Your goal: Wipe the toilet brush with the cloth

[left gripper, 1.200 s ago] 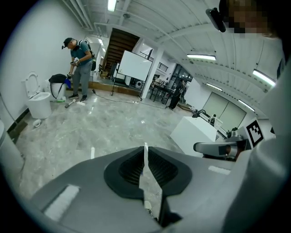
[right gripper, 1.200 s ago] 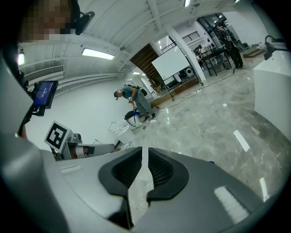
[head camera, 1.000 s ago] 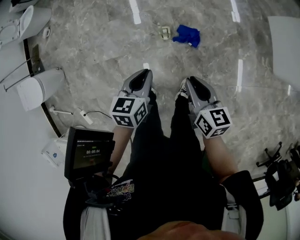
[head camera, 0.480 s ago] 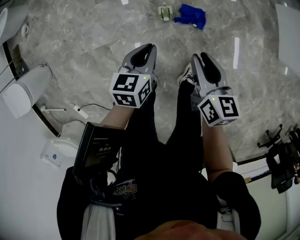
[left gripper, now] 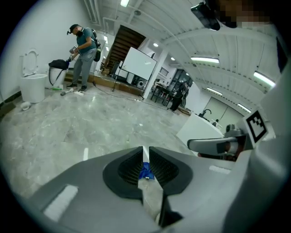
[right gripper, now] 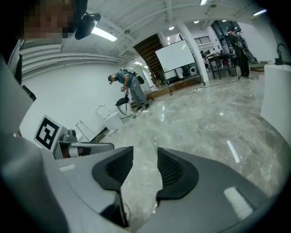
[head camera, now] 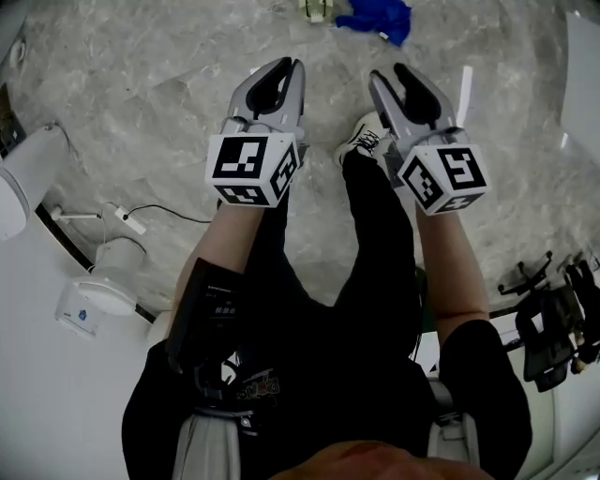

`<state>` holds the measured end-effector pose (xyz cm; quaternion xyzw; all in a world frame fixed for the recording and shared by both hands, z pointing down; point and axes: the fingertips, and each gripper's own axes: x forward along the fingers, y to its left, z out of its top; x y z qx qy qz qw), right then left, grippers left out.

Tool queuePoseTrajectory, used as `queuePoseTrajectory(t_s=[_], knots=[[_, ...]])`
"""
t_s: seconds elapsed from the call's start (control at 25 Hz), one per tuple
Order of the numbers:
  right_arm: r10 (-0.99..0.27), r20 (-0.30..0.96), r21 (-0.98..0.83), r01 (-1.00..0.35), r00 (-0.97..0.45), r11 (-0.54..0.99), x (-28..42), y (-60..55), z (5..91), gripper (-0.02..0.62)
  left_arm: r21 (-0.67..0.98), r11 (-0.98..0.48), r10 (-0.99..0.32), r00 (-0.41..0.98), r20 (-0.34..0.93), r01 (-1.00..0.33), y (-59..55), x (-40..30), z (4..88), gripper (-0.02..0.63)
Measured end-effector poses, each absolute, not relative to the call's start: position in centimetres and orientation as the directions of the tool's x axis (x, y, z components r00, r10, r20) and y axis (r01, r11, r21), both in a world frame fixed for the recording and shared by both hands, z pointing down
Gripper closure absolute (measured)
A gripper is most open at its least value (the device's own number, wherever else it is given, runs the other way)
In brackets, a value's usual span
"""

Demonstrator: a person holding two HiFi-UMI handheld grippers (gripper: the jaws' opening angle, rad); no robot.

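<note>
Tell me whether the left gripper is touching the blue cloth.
Apart. The head view shows bare floor between the left gripper and the blue cloth; its jaws have just been opening, with nothing between them.

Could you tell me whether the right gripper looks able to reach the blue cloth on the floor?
Probably yes. The blue cloth lies on the floor ahead of the right gripper, with nothing between them. Its jaws have just been opening and stand apart, empty, though it is not yet at the cloth.

even overhead strip lights [left gripper: 205, 59], white glare streaks on the floor [head camera: 150, 94], fisheye edges
</note>
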<state>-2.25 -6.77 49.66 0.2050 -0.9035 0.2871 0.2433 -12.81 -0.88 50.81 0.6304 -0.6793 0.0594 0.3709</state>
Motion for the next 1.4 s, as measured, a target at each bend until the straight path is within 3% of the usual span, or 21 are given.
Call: queuePoseTrajectory(t_s=[0.12, 0.4, 0.64, 0.88, 1.2, 1.32, 1.4], knots=[[-0.2, 0.558, -0.361, -0.453, -0.805, 0.815, -2.7, -7.6, 54.7, 0.411, 0.372, 0.144, -0.822, 0.099, 0.561, -0.917, -1.1, -12.0, 55.0, 0.522], [-0.232, 0.539, -0.294, -0.439, -0.81, 0.849, -3.9, -11.3, 68.5, 0.413, 0.319, 0.124, -0.845, 0.068, 0.53, -0.94, -3.3, -14.2, 63.2, 0.522], [-0.238, 0.685, -0.151, -0.454, -0.689, 0.878, -1.8, -15.5, 83.8, 0.388, 0.191, -0.019, -0.887, 0.105, 0.45, -0.981, -6.9, -15.0, 65.0, 0.448], [-0.243, 0.776, -0.143, -0.538, -0.582, 0.831, 0.9, -20.7, 93.5, 0.34, 0.113, -0.038, -0.941, 0.073, 0.329, -0.993, -12.4, -18.4, 63.4, 0.443], [-0.142, 0.911, 0.027, -0.286, -0.388, 0.958, 0.9, -21.2, 101.3, 0.258, 0.048, -0.087, -0.968, 0.096, 0.233, -0.995, -14.6, -17.7, 61.4, 0.443], [-0.092, 0.965, 0.046, -0.188, -0.244, 0.981, 1.5, -20.2, 104.0, 0.265, 0.03, -0.056, -0.962, 0.062, 0.267, -0.998, -15.1, -18.6, 62.3, 0.507], [-0.096, 0.977, 0.065, -0.164, -0.19, 0.984, 1.6, -20.6, 104.6, 0.346, 0.042, -0.043, -0.959, 0.053, 0.278, -0.998, -15.5, -19.1, 62.5, 0.509]])
